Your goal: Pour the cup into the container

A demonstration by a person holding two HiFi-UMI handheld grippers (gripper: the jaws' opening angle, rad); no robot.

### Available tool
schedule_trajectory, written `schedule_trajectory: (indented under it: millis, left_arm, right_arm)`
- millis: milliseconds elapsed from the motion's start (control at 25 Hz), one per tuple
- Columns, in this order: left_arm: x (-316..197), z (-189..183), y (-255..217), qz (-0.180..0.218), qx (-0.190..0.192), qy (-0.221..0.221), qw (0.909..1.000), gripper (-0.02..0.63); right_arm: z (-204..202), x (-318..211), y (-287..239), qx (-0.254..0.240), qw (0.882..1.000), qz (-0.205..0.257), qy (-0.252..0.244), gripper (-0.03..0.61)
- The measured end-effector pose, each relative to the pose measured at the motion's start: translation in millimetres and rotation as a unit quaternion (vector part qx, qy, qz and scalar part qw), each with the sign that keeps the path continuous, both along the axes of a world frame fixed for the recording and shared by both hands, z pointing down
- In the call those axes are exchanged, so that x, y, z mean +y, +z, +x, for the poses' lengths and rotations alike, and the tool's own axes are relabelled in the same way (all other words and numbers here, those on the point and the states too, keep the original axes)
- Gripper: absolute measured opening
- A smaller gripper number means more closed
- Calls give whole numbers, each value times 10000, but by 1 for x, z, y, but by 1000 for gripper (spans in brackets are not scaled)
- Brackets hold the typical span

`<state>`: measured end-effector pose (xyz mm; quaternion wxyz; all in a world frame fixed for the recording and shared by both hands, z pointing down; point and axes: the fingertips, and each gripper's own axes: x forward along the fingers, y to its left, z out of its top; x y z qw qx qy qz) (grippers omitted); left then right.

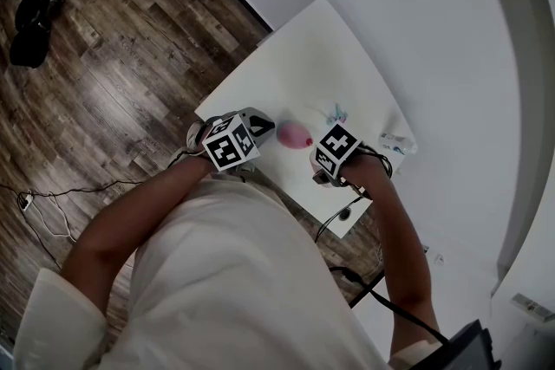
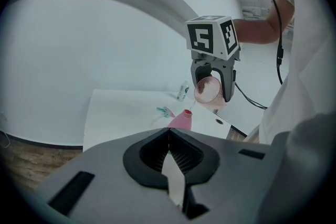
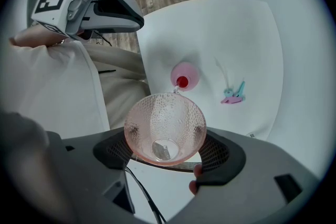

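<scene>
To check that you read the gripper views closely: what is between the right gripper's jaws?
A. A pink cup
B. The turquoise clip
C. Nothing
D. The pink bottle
A: the right gripper is shut on the cup, which is tipped toward the bottle standing on the table.

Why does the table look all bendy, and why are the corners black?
Left gripper view, right gripper view: wide-angle lenses bend the white table and leave black corners. Head view: the seam on the wall bows too. Right gripper view: the pink cup looks huge, being nearest the lens.
</scene>
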<state>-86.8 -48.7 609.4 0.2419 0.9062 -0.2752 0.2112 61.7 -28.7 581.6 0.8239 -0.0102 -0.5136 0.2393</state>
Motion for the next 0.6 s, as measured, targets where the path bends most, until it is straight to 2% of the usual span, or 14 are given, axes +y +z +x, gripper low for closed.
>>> schedule_trajectory:
  millis: [600]
  left_arm:
    - [-1, -2, 1, -16, 17, -13, 10000, 11]
  right_arm:
    - [-3, -1, 0, 71, 9999, -86, -80, 373]
